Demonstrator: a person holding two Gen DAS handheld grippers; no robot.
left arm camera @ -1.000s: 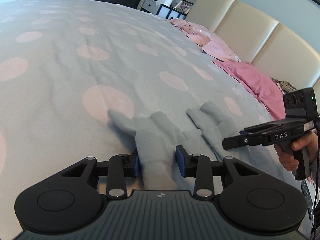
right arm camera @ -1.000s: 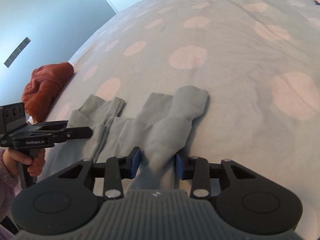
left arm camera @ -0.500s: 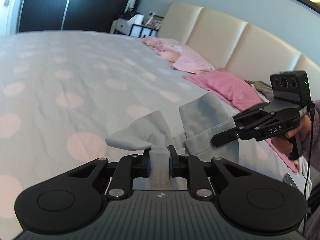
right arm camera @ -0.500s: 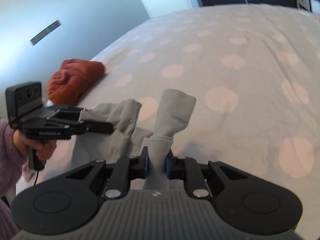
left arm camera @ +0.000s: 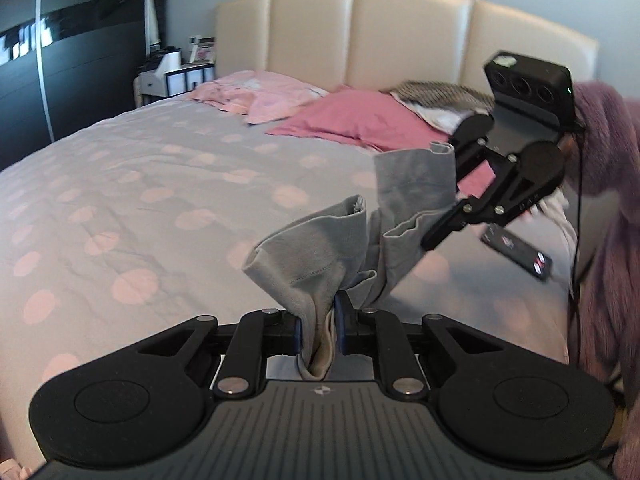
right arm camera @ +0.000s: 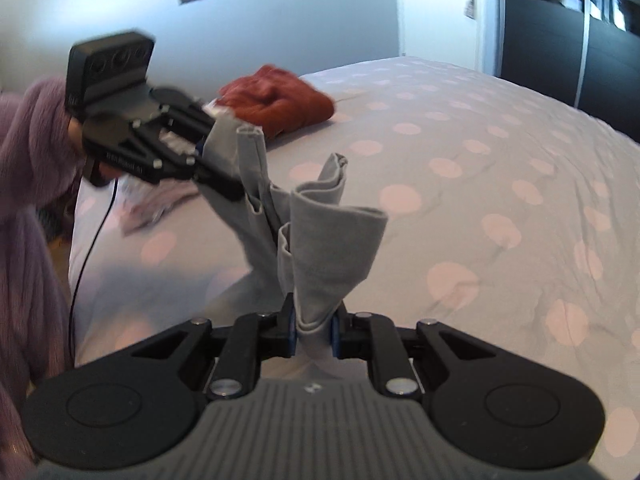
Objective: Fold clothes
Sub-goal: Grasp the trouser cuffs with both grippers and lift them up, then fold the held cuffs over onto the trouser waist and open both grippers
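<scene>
One bunched grey garment (left arm camera: 320,256), lifted

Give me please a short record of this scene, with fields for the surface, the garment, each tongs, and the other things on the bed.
surface: bed with grey duvet cover, pink dots
garment: grey garment, lifted off the bed, bunched, held at two places
left tongs: shut on grey garment
right tongs: shut on grey garment
near headboard: pink pillows, striped cloth
near the other end: rust-red knit garment
by the bed's edge: dark remote control
</scene>
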